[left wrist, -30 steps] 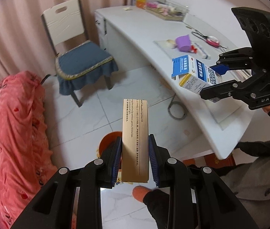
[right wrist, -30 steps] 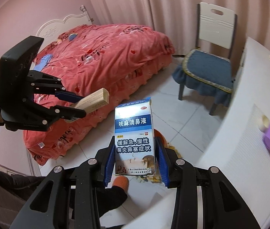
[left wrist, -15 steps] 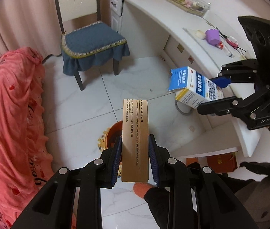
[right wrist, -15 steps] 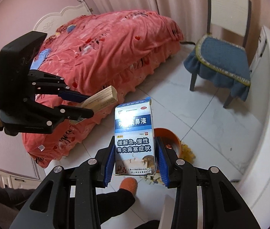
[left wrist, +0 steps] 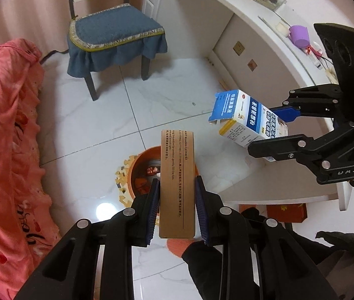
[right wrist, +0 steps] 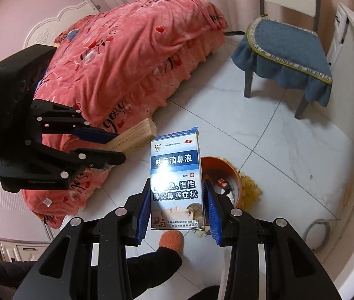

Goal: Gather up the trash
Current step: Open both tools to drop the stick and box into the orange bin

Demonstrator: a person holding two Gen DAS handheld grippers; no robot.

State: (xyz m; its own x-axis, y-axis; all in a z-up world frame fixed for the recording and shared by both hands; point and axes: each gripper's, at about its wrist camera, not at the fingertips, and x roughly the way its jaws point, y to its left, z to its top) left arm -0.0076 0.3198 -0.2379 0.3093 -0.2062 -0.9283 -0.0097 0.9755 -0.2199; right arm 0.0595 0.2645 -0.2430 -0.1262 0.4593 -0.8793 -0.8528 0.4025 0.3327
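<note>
My left gripper is shut on a slim tan cardboard box with black print, held above an orange trash bin on the floor. My right gripper is shut on a blue-and-white medicine box, its top flap open. The bin lies just right of and below that box, with scraps inside. In the left wrist view the right gripper holds the medicine box up and to the right of the bin. In the right wrist view the left gripper holds the tan box at the left.
A chair with a blue cushion stands beyond the bin. A bed under a pink quilt fills the left. A white desk curves along the right, bearing a purple cup. A person's orange-socked foot rests near the bin.
Both grippers have come down toward the floor with their boxes; the orange bin is now larger and closer beneath them. The desk top has slid up and away.
</note>
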